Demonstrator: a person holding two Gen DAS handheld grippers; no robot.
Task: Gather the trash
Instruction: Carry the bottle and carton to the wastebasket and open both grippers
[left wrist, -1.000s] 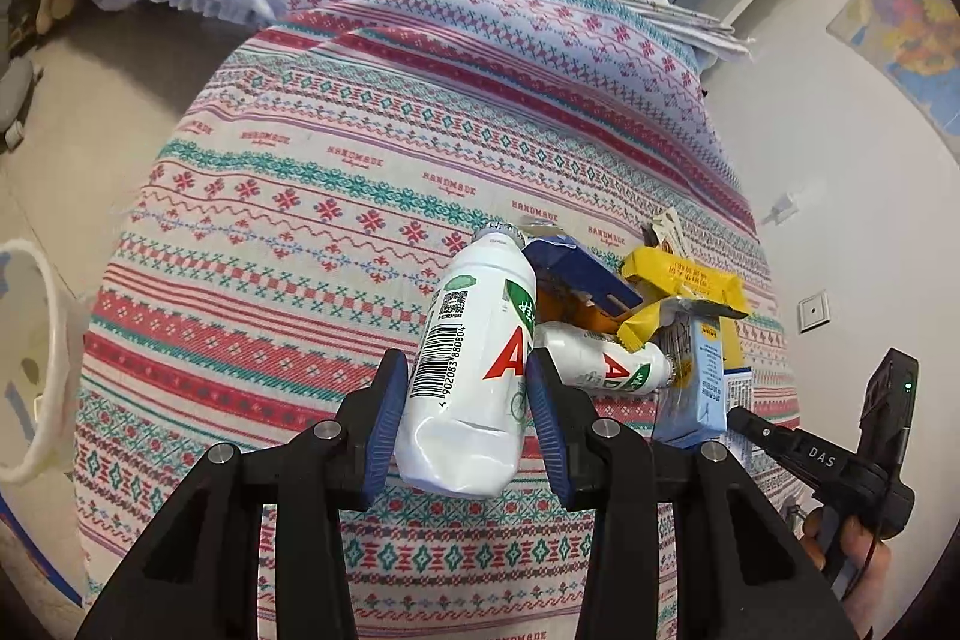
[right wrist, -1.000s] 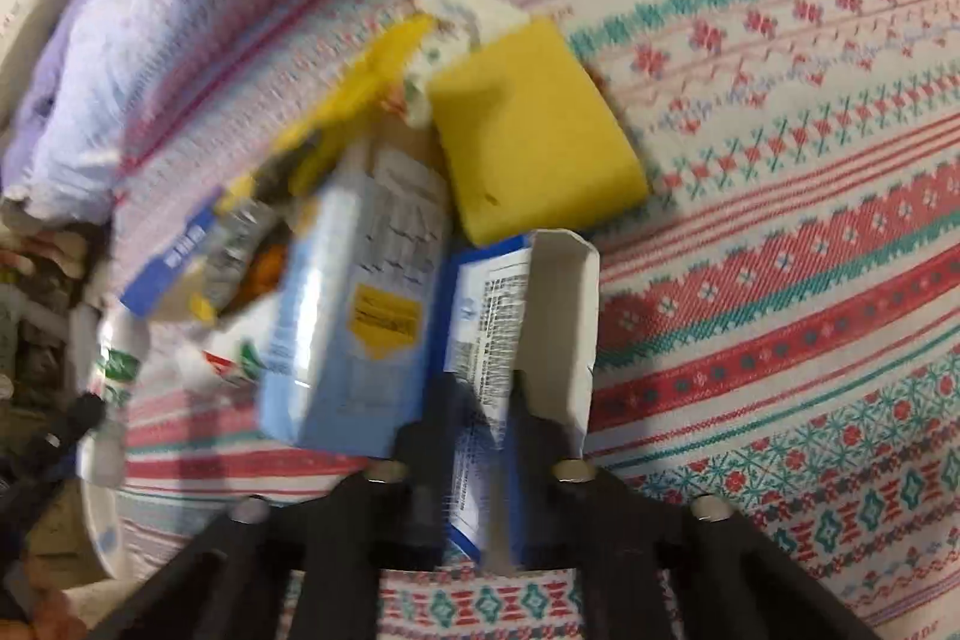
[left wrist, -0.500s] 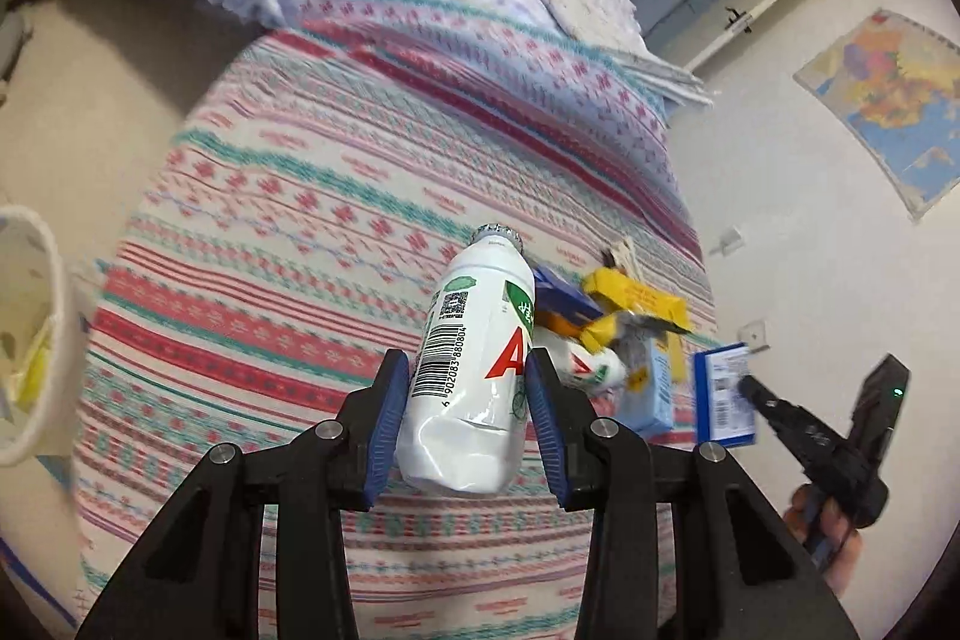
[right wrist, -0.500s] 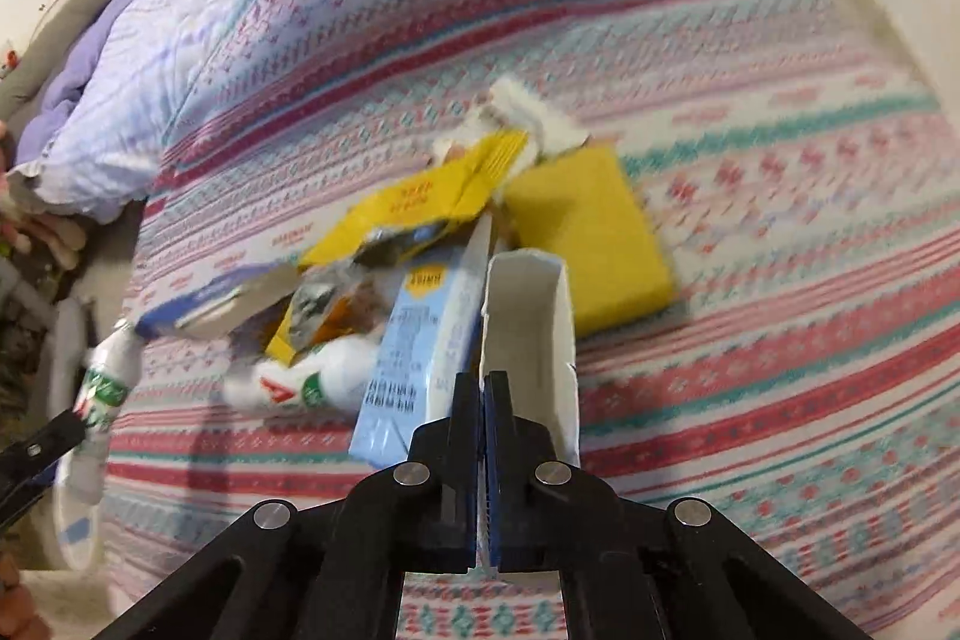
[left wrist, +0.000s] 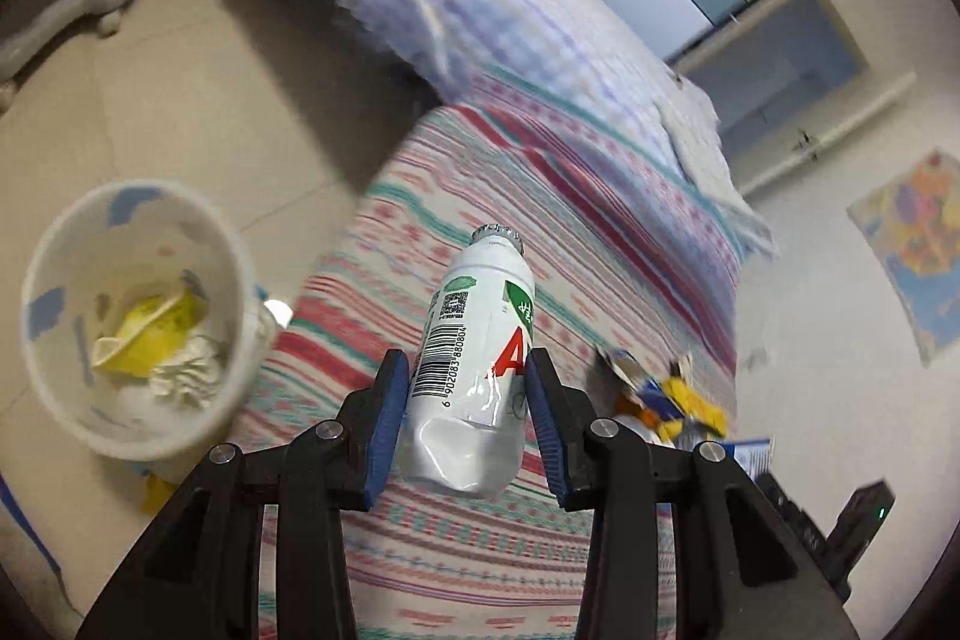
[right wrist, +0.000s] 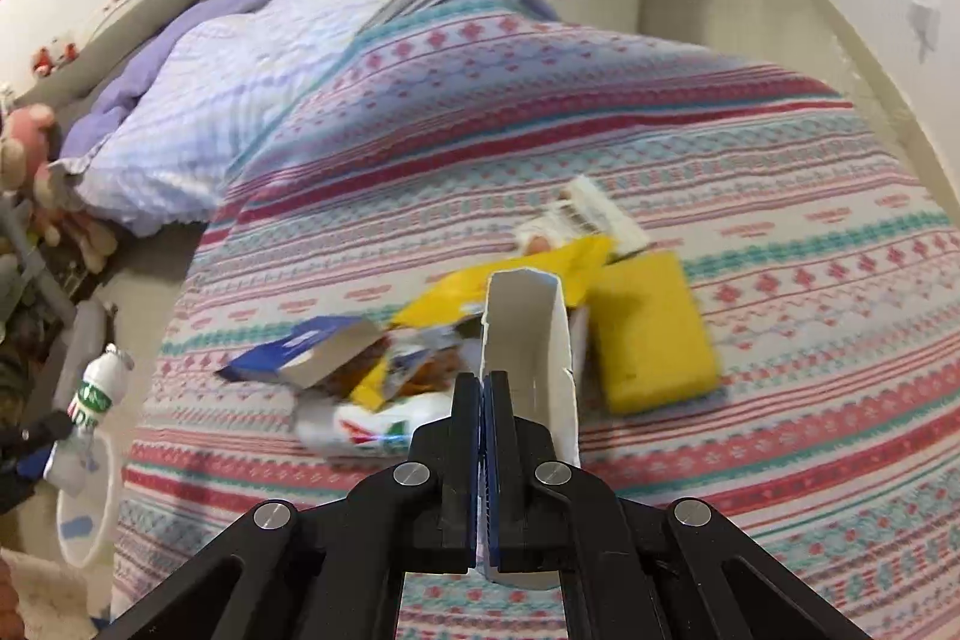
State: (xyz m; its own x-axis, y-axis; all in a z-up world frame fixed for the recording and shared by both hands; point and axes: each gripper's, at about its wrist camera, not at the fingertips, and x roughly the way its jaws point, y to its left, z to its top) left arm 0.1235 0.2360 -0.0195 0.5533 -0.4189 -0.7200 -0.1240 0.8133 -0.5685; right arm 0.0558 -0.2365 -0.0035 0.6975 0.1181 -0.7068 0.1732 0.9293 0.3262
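Holding a dented white bottle (left wrist: 465, 370) in our left tongs (left wrist: 465, 412), we've got it clamped by the lower body between the blue pads, neck pointing away, hanging over the bed edge with the white bin (left wrist: 129, 334) off to the left on the floor. Our worry is the crushed base: the plastic looks slick and the grip sits low, so a quick swing could let it pivot or slide out and land on the striped bedspread (left wrist: 480, 538) or the floor instead of the bin.

The right tongs (right wrist: 483, 436) are pinched fully closed on one thin wall of an open white carton (right wrist: 528, 340), lifted clear above the wrapper pile (right wrist: 420, 340). That flimsy card could tear or fold.

Both tongs are angled steeply down, left one heading binward, we reckon.
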